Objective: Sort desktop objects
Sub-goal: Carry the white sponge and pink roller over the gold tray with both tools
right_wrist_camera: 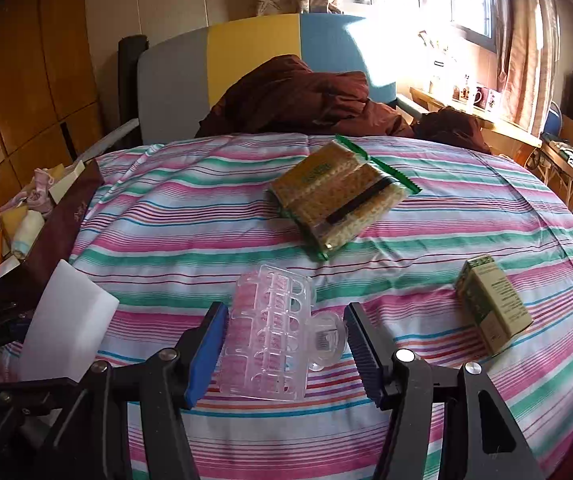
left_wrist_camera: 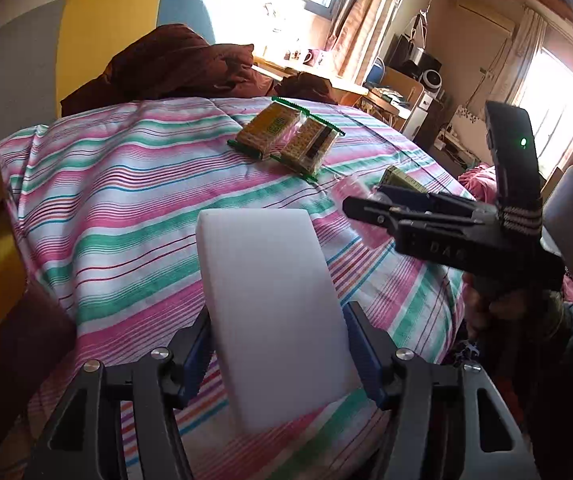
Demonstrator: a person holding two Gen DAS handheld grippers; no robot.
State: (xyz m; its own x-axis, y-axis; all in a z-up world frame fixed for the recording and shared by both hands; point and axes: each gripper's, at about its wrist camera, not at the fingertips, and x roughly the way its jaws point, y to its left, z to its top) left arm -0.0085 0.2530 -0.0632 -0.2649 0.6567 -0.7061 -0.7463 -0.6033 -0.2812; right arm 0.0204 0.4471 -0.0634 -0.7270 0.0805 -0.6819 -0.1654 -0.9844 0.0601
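Sorting looks to be partway along, judging by how the things lie. The left gripper (left_wrist_camera: 278,344) is clamped on a white foam block (left_wrist_camera: 274,308), held up off the striped bedspread (left_wrist_camera: 126,208); the same block shows at the left edge of the right wrist view, close to a dark maroon box (right_wrist_camera: 62,232) at the bedside that holds soft yellow, white and orange items, too small to name. That box may be where the sorted things go, though the pictures do not settle it. The right gripper (right_wrist_camera: 282,344) stands with its jaws apart on either side of a clear plastic hair claw (right_wrist_camera: 274,332) lying on the bedspread; the left pad is at or very near its toothed body and the right pad is clear of its handle, so it is bracketed but not yet gripped. Still loose on the cover are two cracker packets (right_wrist_camera: 338,200) lying side by side and touching, farther toward the headboard, and a small green and cream carton (right_wrist_camera: 494,304) lying on its side well to the right of the hair claw. So one thing is in hand, one is about to be taken or has just been let go, and three remain on the bed
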